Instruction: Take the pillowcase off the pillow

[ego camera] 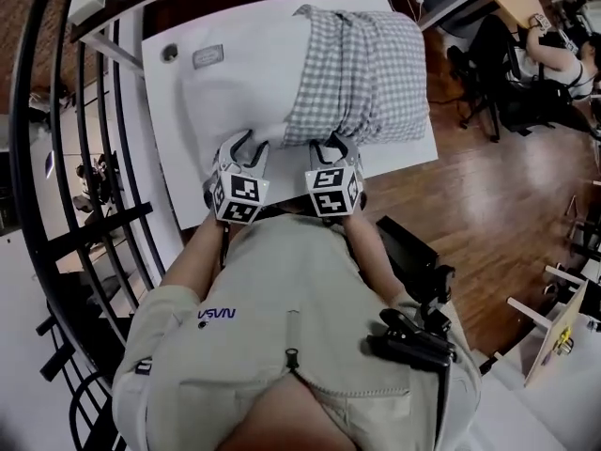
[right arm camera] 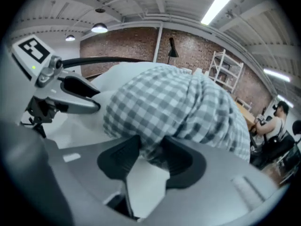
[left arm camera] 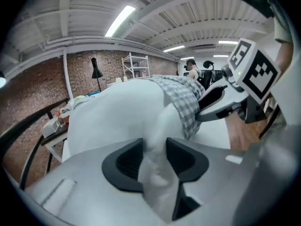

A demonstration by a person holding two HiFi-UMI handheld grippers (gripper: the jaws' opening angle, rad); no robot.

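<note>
Our left gripper (ego camera: 242, 145) pinches the white pillow (ego camera: 230, 87). Our right gripper (ego camera: 331, 145) straddles the checked pillowcase (ego camera: 362, 64), seemingly unclamped, so if we pull now the cloth could slip free.

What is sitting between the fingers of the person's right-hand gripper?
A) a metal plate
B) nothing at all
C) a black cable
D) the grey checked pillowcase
D: in the right gripper view, the checked pillowcase bulges into the gap between the fingers of the right gripper.
</note>
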